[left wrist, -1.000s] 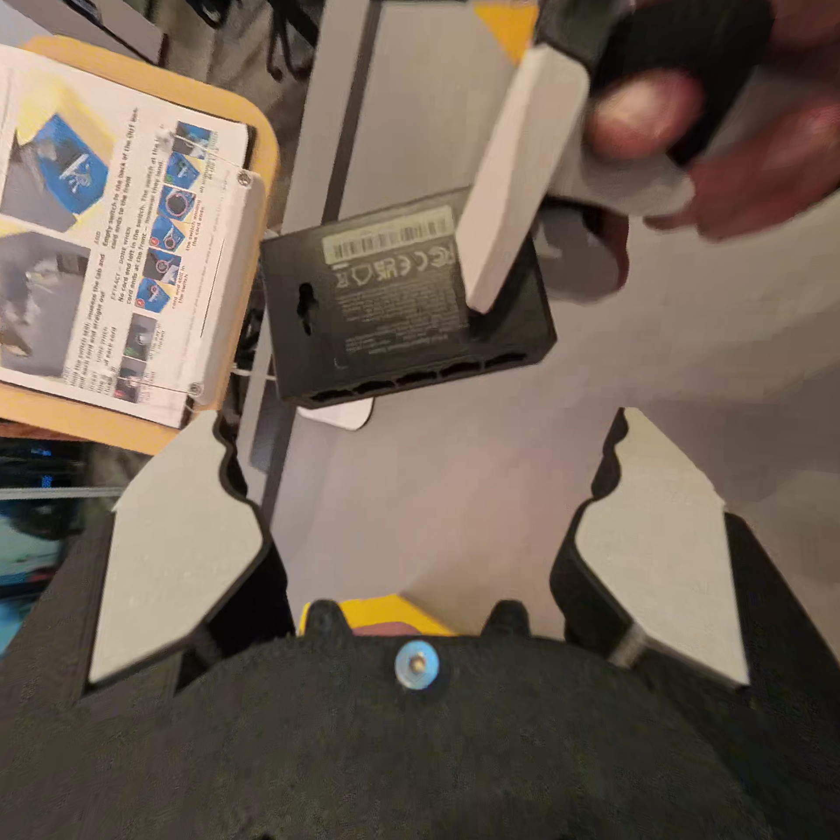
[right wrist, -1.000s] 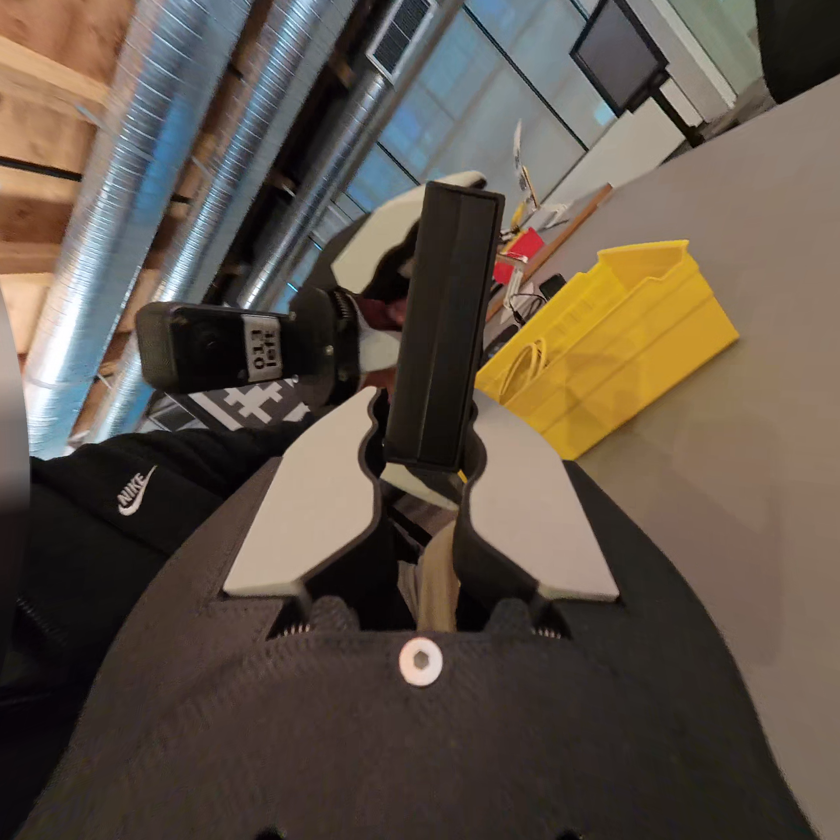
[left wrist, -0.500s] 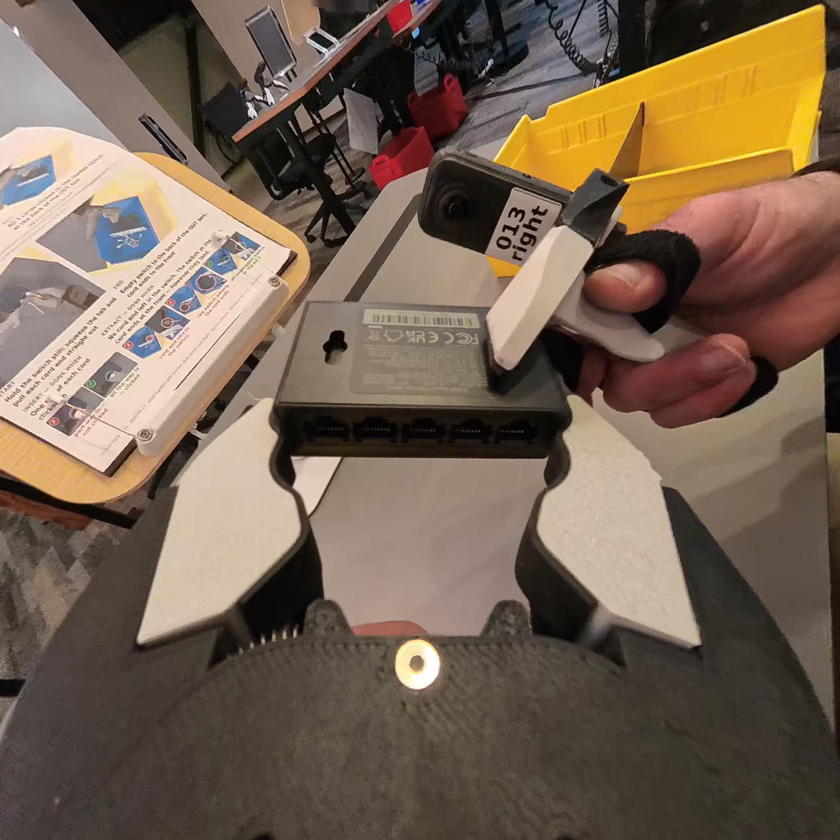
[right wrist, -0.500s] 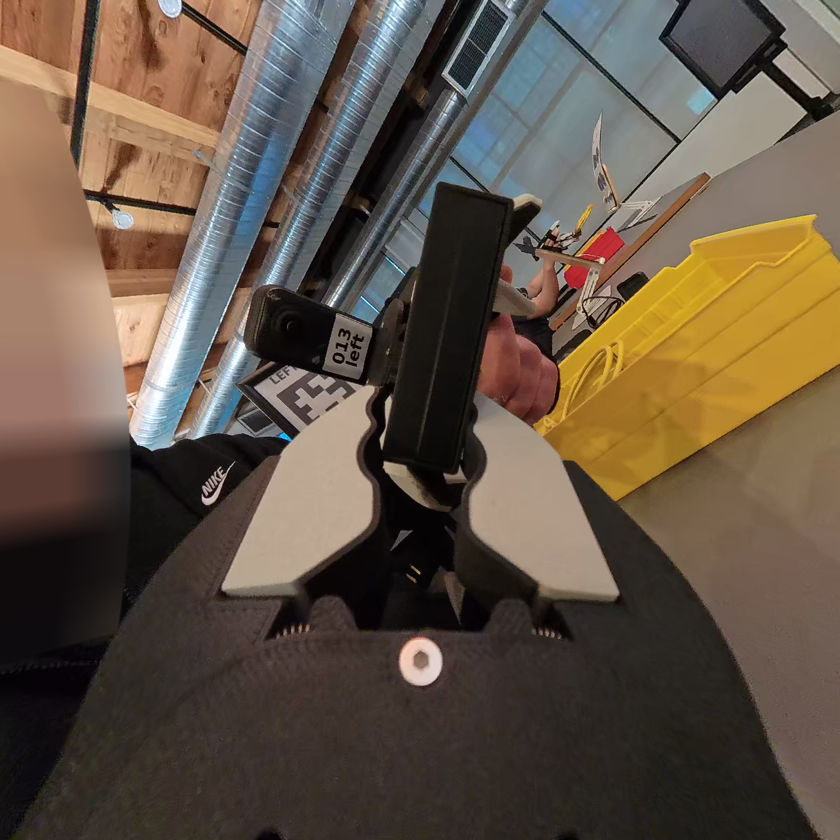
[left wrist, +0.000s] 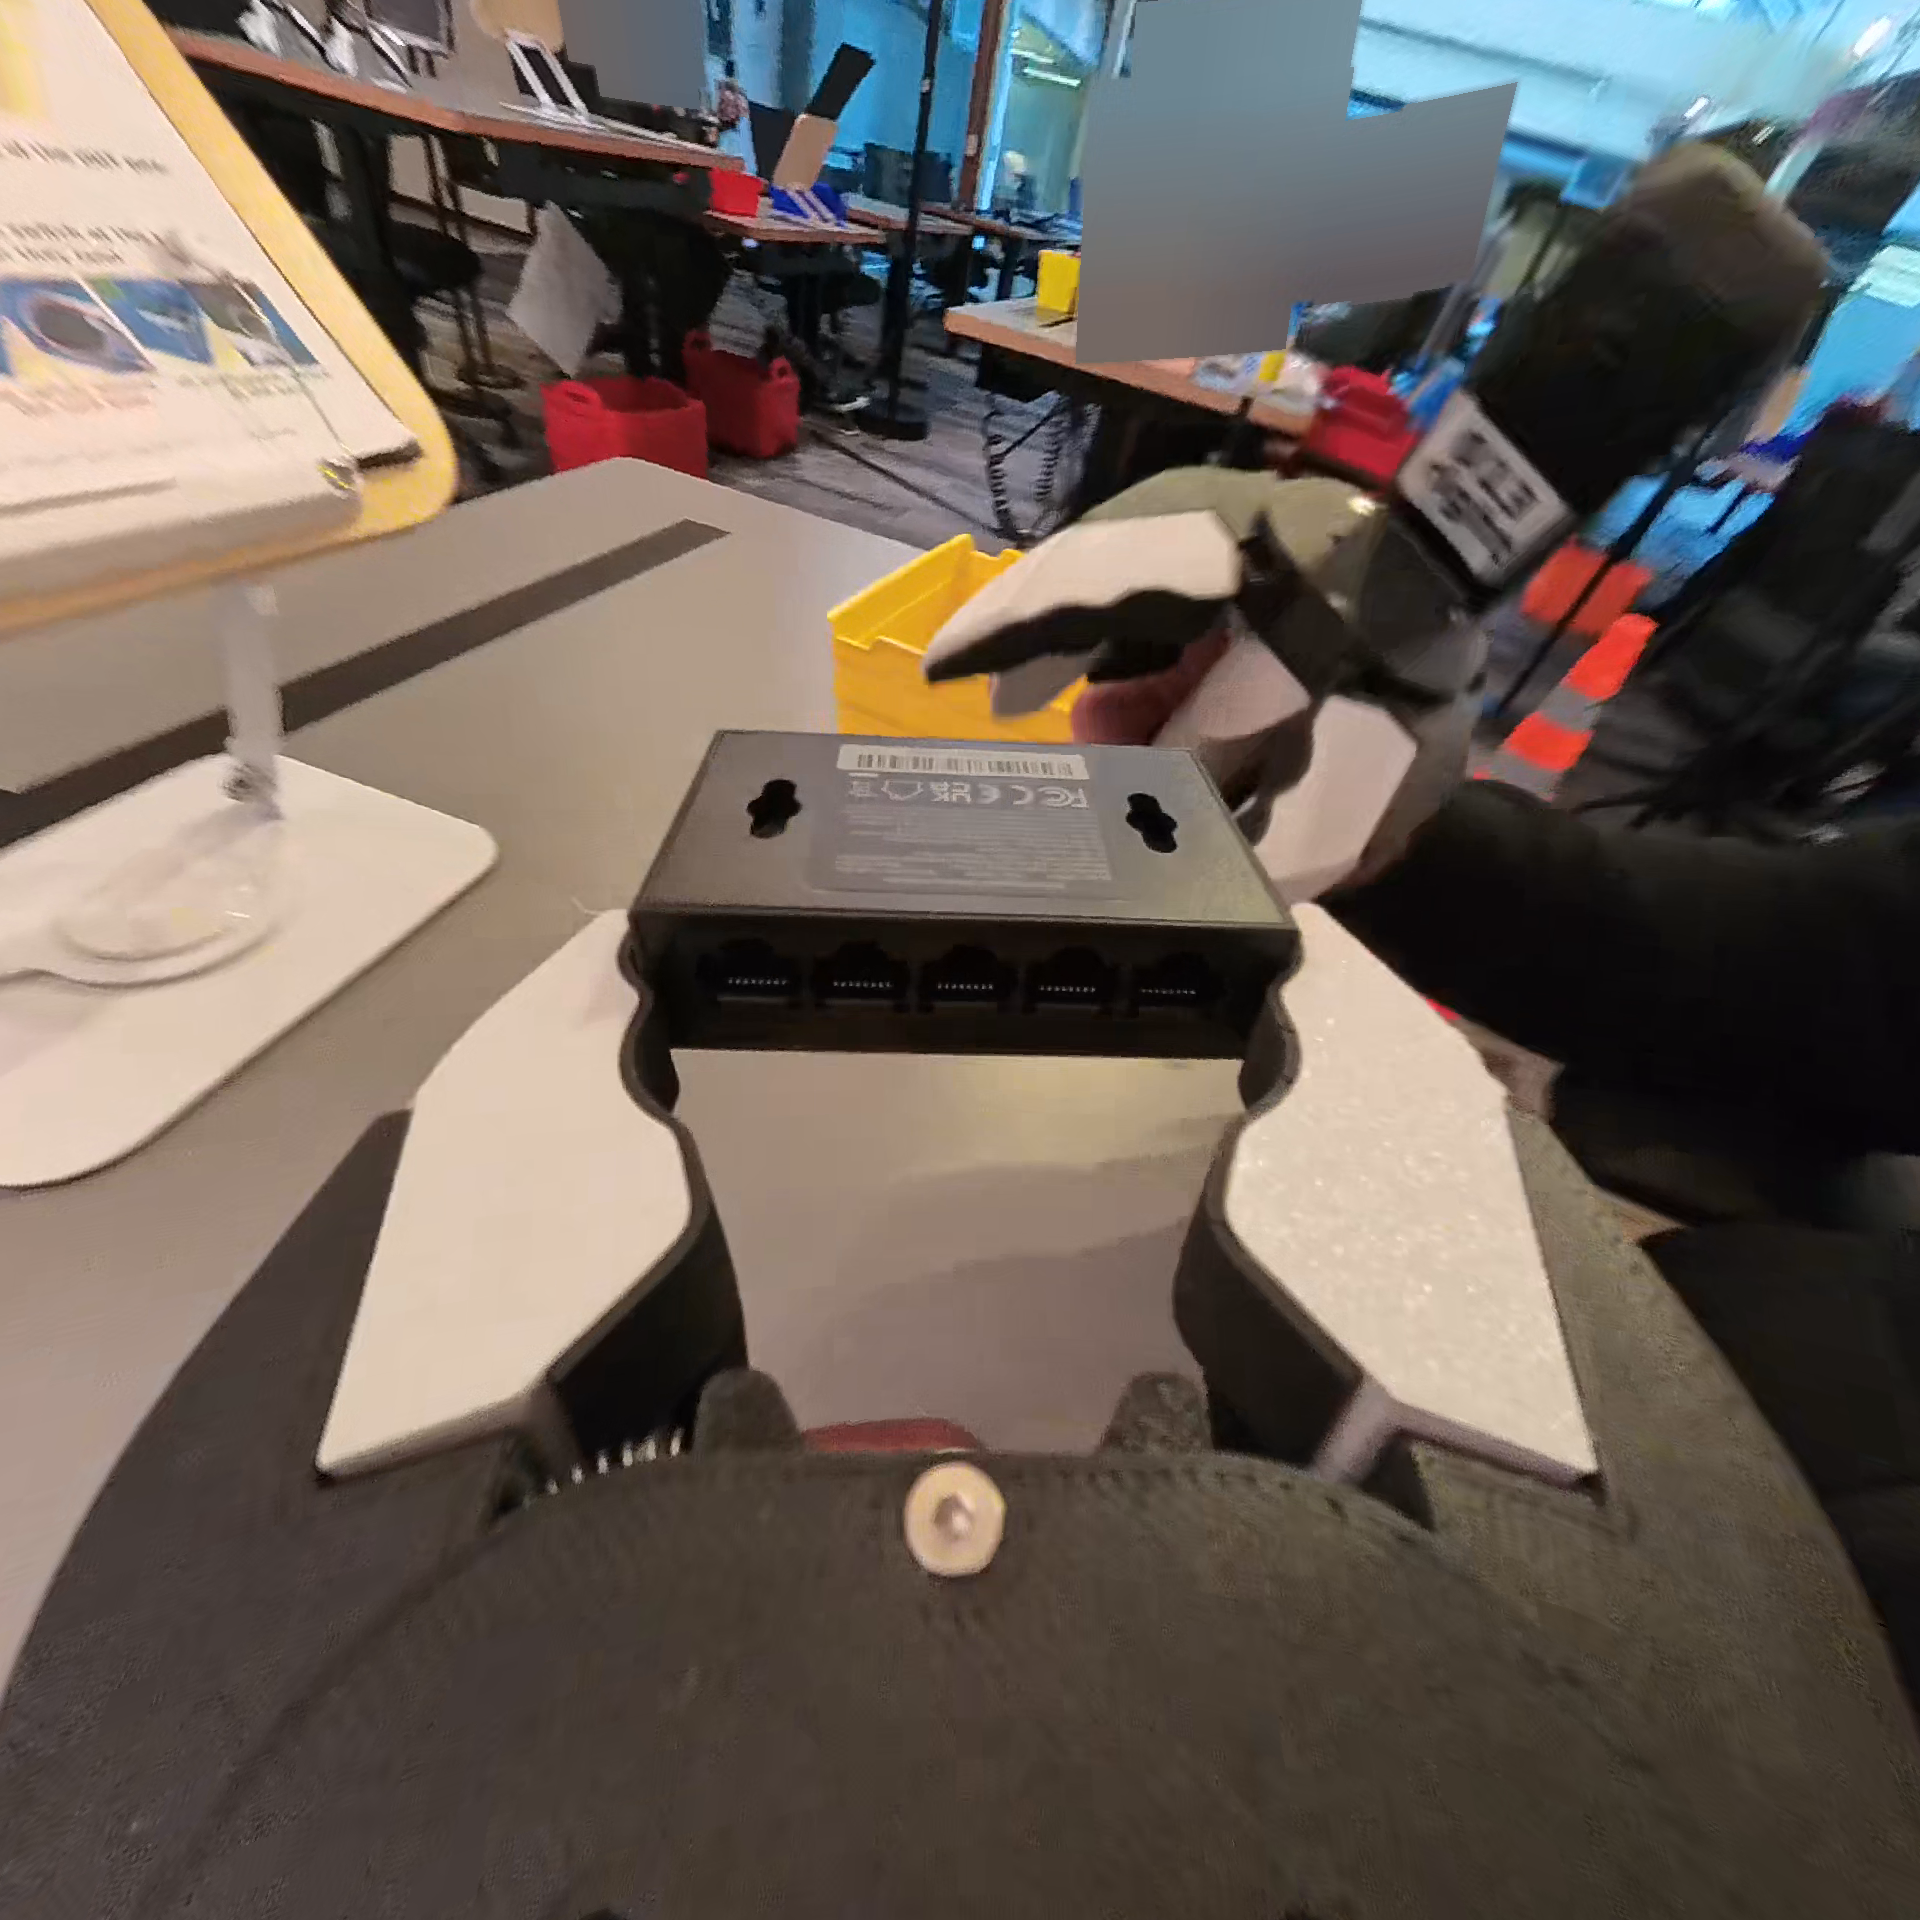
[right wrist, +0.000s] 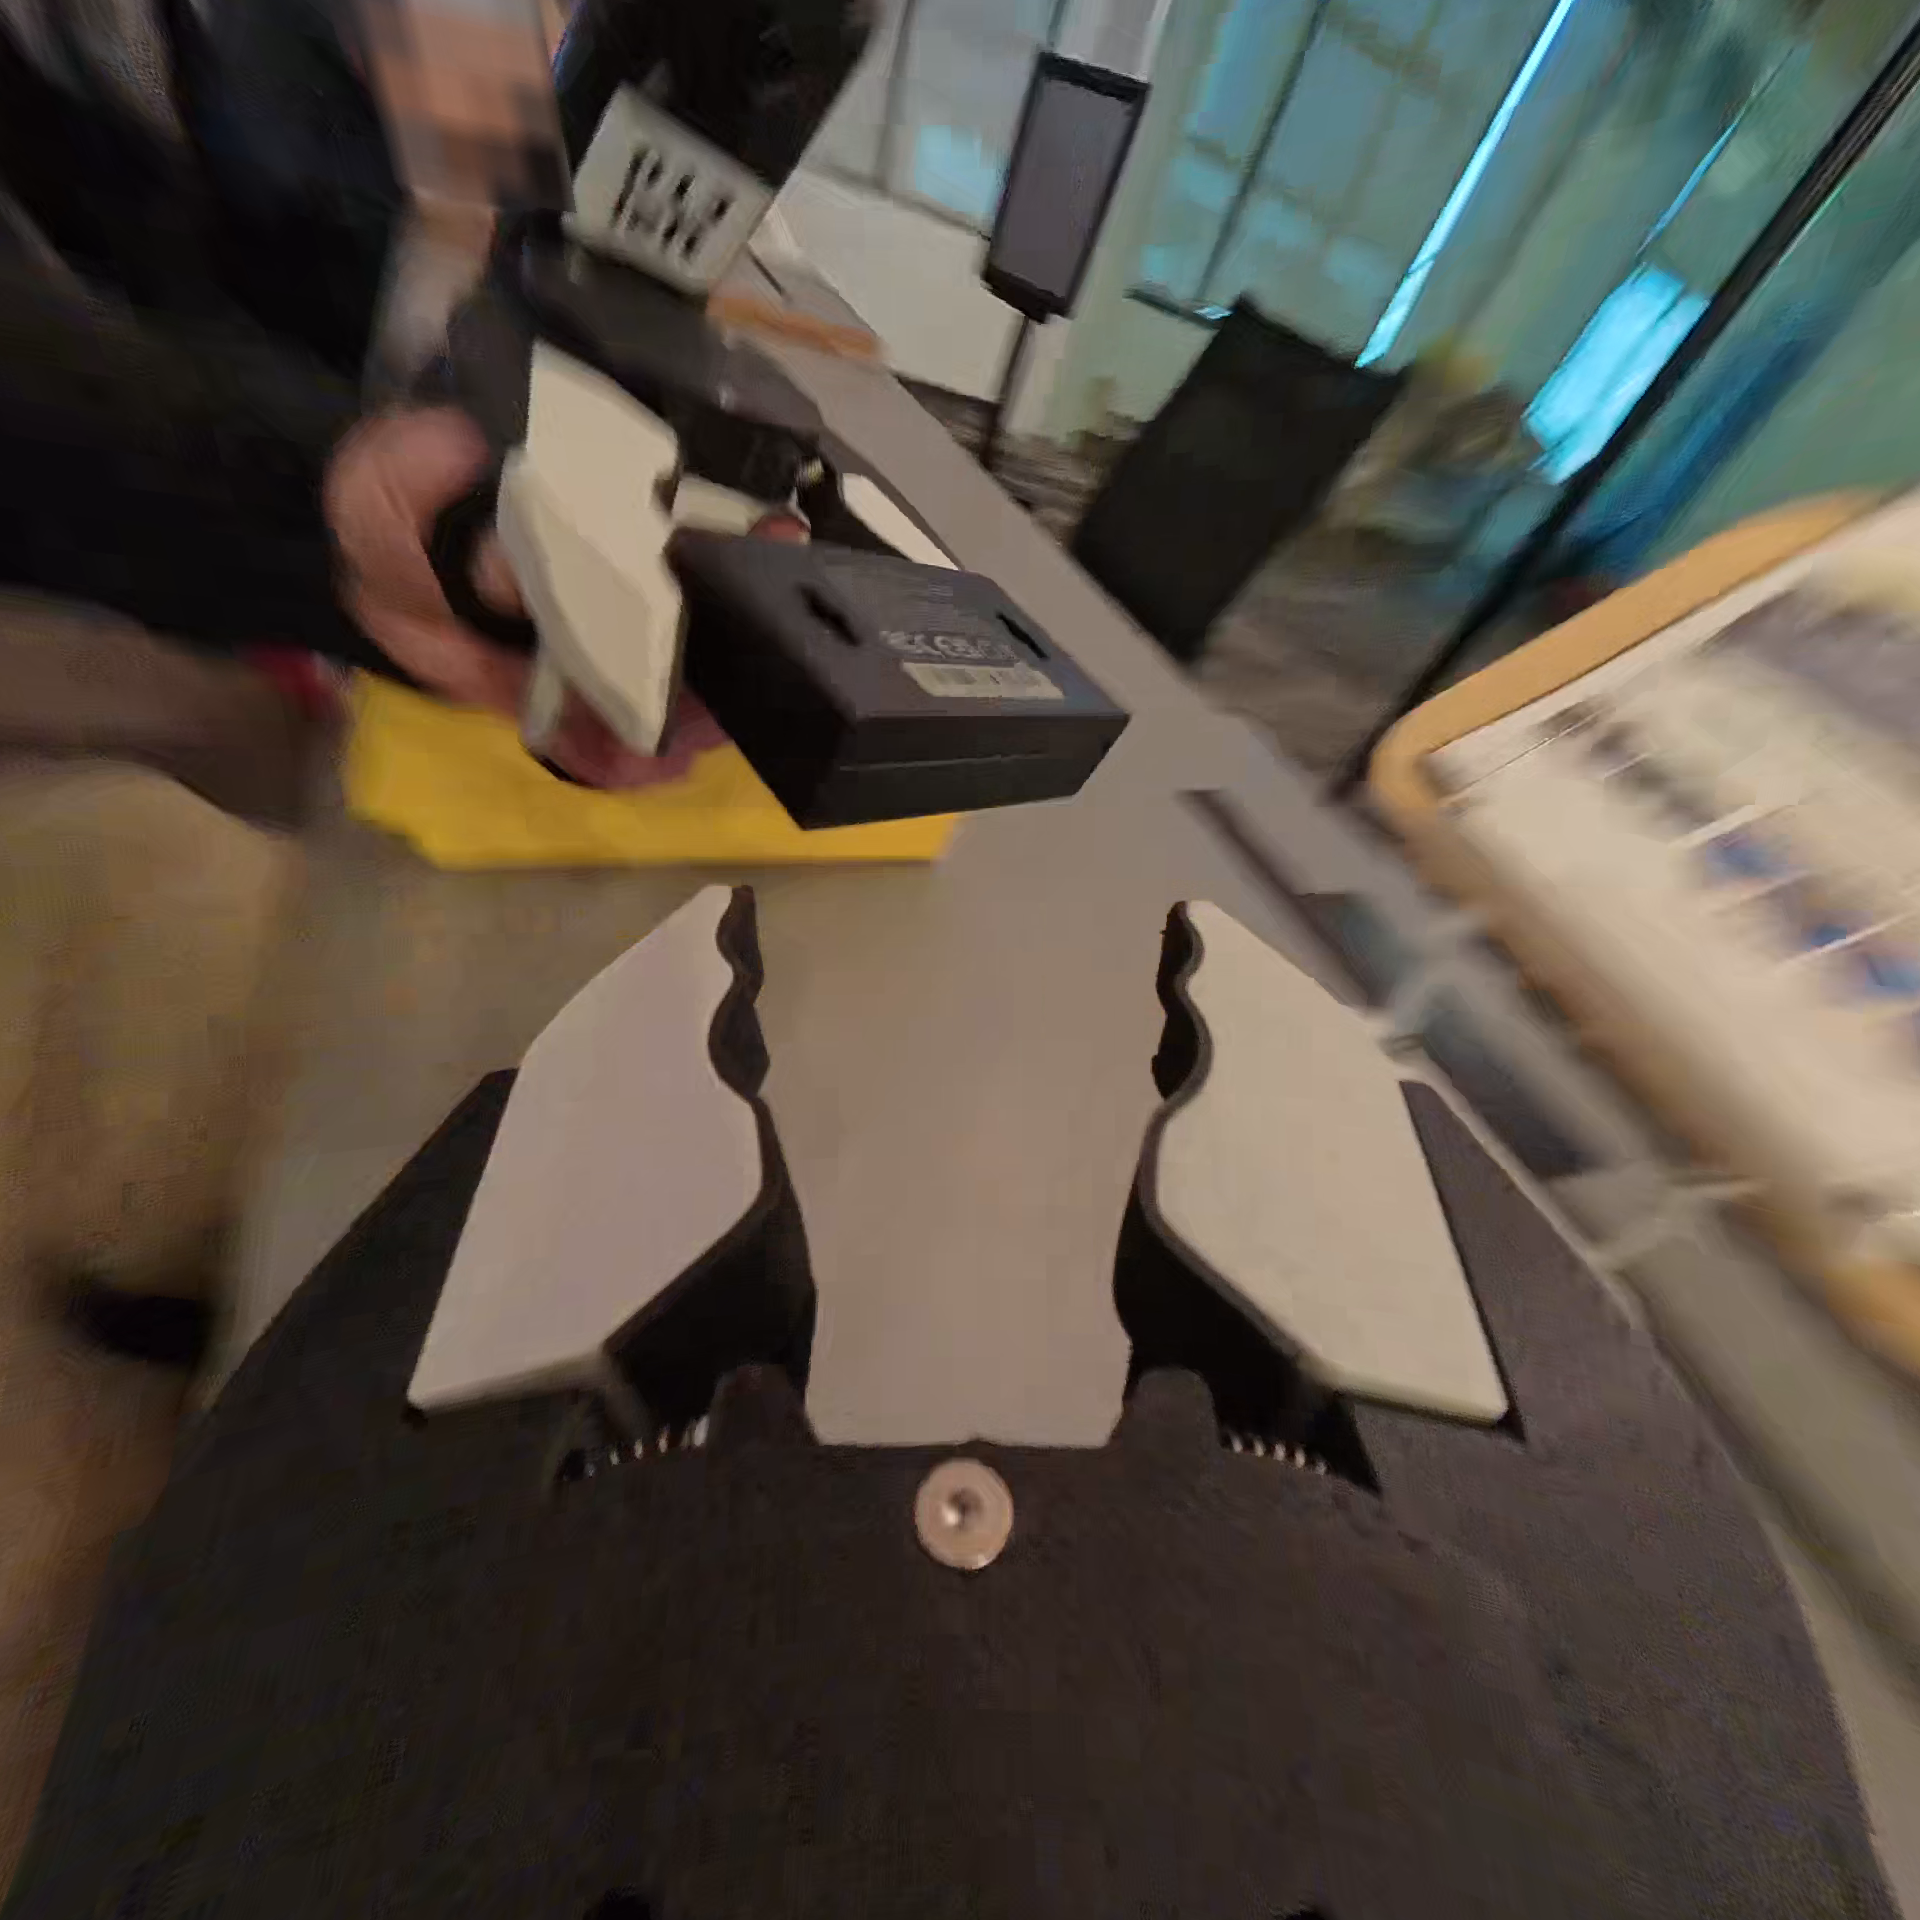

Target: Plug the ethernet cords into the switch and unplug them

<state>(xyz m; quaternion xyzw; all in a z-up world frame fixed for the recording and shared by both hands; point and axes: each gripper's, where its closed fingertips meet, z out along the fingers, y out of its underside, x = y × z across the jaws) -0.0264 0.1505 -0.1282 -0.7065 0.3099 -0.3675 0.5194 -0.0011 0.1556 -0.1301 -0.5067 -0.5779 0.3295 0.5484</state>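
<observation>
The left hand-held gripper (left wrist: 961,997) is clamped on the switch (left wrist: 961,894) above the worktop (left wrist: 540,707), ports facing back. The right hand-held gripper (right wrist: 956,935) seems spread, empty; keep the switch level while fetching a cord.

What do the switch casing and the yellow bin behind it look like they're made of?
The switch looks like matte black moulded plastic: dull, even sheen, rounded edges, keyhole slots moulded into its face. It could be painted metal; the look leaves that open. The yellow bin looks like glossy moulded plastic, uniform in colour with thin, smooth walls.
</observation>
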